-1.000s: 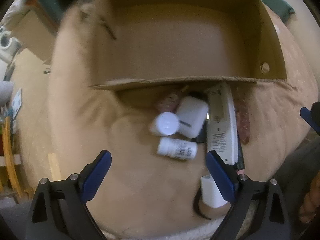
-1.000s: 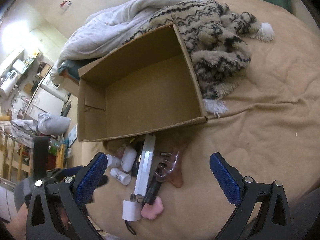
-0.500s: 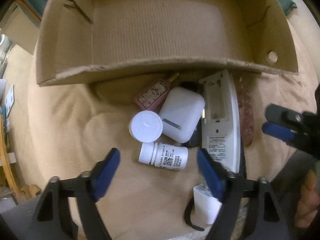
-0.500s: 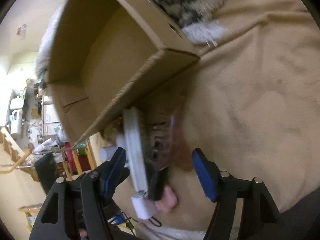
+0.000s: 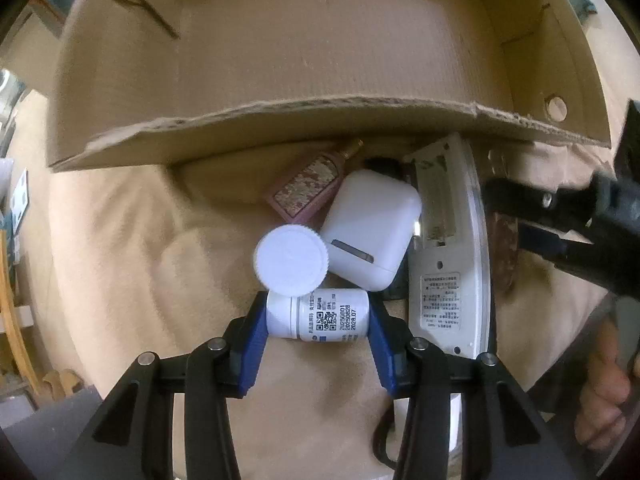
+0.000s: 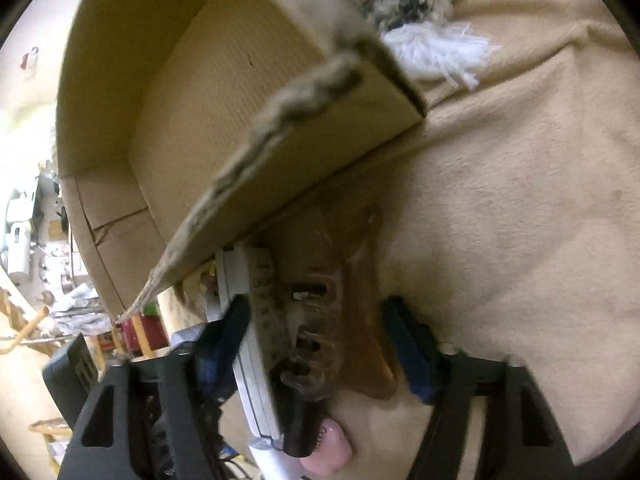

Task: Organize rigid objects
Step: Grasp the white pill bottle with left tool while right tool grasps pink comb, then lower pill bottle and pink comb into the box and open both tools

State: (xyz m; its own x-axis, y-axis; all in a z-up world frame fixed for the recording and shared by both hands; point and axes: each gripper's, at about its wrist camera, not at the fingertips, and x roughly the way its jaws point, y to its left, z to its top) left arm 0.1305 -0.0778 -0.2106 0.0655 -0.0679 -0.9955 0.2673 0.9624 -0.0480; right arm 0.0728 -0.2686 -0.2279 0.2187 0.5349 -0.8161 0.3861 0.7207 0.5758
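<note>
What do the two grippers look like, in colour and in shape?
Both look alike. The left gripper has a black angular frame with triangular cut-outs, round silver screws and blue pads. The right gripper shows the same black frame and blue pads.

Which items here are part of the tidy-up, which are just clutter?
Job:
- lying white labelled pill bottle, between closing left gripper
- brown translucent claw hair clip, between closing right gripper
- white remote control
- white earbud case
- pink perfume bottle
- open cardboard box

Lying about:
- patterned fringed knit throw
- tan blanket
</note>
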